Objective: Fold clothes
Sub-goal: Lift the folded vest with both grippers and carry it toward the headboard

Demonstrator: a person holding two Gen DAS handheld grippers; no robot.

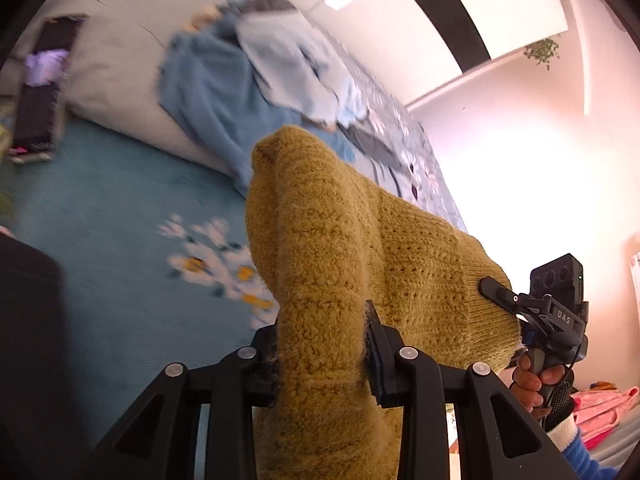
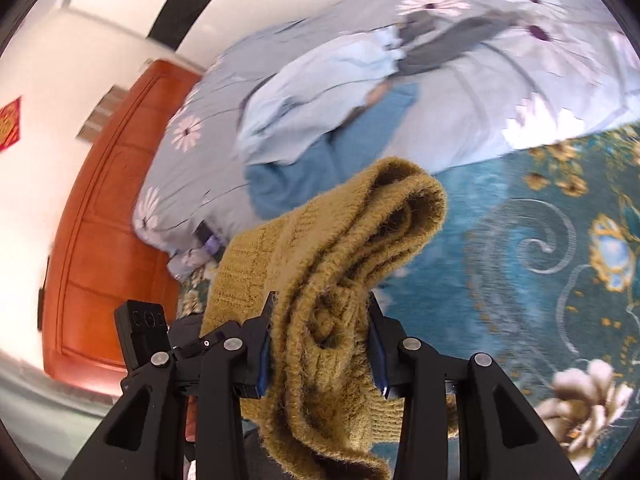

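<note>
A fuzzy mustard-yellow knit sweater [image 1: 340, 240] hangs in the air, stretched between both grippers. My left gripper [image 1: 324, 344] is shut on a thick fold of it. In the left wrist view my right gripper [image 1: 504, 292] shows at the right, clamped on the sweater's ribbed hem. In the right wrist view my right gripper [image 2: 320, 344] is shut on a bunched fold of the sweater [image 2: 344, 248], and the left gripper's black body [image 2: 144, 336] shows at the lower left behind the cloth. The sweater is held above the teal carpet [image 1: 100, 240].
A bed with a floral grey-blue duvet [image 2: 520, 80] carries a pale blue garment [image 2: 312, 92] and a darker blue one [image 2: 320, 168]. A patterned teal carpet [image 2: 540, 240] covers the floor. An orange wooden door [image 2: 100, 220] stands at left. Pink clothes [image 1: 600, 404] lie at lower right.
</note>
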